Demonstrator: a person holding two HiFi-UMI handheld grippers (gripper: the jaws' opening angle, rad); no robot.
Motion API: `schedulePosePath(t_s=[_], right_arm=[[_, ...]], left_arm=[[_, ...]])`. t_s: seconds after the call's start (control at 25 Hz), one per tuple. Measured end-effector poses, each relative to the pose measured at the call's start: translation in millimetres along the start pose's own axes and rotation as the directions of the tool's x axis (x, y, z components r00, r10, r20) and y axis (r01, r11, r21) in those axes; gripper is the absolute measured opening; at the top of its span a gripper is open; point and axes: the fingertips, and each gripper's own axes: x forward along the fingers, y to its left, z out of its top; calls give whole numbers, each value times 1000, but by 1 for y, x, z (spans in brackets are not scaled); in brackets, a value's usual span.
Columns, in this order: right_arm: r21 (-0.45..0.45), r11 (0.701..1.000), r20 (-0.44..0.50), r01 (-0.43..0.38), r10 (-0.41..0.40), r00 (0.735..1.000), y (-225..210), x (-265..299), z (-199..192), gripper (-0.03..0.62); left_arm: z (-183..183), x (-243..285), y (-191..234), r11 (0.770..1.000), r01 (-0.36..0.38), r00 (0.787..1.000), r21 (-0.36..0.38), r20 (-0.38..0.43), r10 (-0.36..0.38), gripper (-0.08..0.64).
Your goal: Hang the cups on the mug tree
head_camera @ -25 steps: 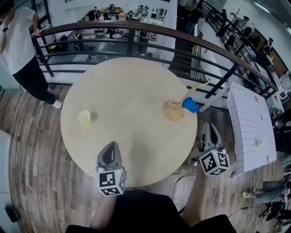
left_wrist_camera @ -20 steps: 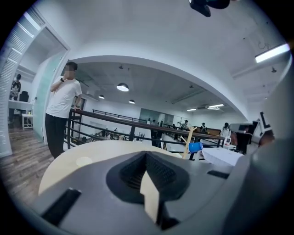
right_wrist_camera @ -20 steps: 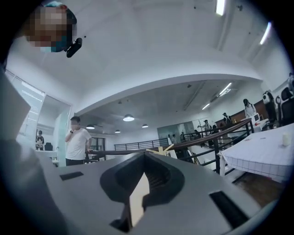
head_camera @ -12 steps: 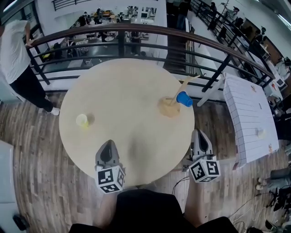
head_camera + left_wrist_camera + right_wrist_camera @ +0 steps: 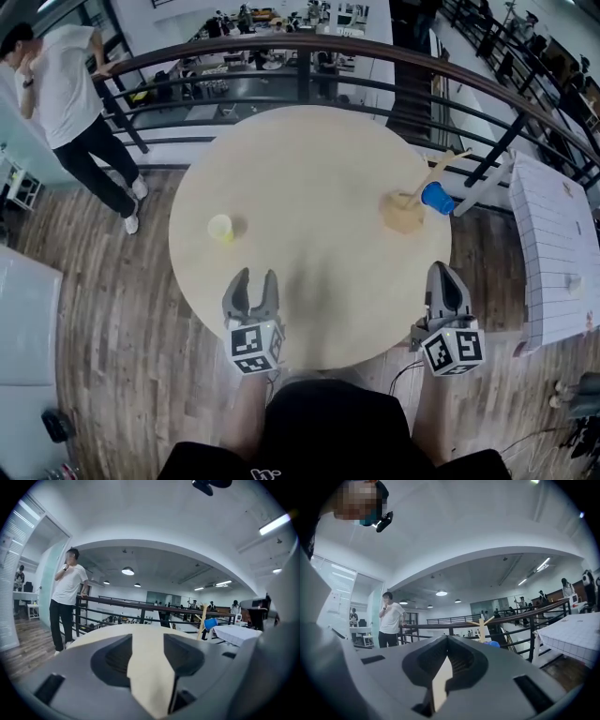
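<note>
A small yellow cup [image 5: 221,228] stands upright on the left part of the round wooden table [image 5: 309,169]. The wooden mug tree [image 5: 405,211] stands at the table's right, with a blue cup [image 5: 437,198] hanging on one peg. My left gripper [image 5: 253,289] hovers over the near edge, well short of the yellow cup. Its jaws have just been opening and nothing is between them. My right gripper [image 5: 447,278] is shut and empty at the near right edge. The left gripper view shows the mug tree [image 5: 202,624] and blue cup [image 5: 210,623] far off; the right gripper view shows the mug tree [image 5: 482,627] too.
A dark metal railing [image 5: 281,56] curves round the table's far side. A person in a white shirt [image 5: 80,94] stands by it at the far left. A white gridded board [image 5: 558,248] lies to the right. Wooden floor surrounds the table.
The left gripper's jaws, shut in both earlier frames, now stand apart. The head view has swung, so the table and mug tree sit further right in the picture.
</note>
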Motion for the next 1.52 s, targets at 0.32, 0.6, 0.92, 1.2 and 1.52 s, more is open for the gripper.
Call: schedulePosePath(t_s=[0.32, 0.6, 0.92, 1.2, 1.52], right_arm=[[-46, 997, -67, -57, 54, 996, 34, -3, -1, 9], [-91, 993, -132, -77, 65, 989, 45, 5, -9, 9], [-124, 988, -193, -88, 62, 979, 53, -2, -25, 9], [-127, 990, -223, -59, 29, 974, 52, -7, -35, 9], [-124, 992, -256, -29, -4, 967, 42, -15, -47, 9]], left_arm=[[-38, 29, 85, 982, -151, 983, 110, -93, 161, 288], [-86, 92, 160, 961, -255, 950, 107, -159, 269, 288], [-121, 142, 179, 980, -194, 956, 53, -212, 201, 330], [-133, 169, 192, 978, -194, 944, 69, -258, 206, 330], [-134, 178, 193, 974, -192, 934, 119, -282, 218, 288]])
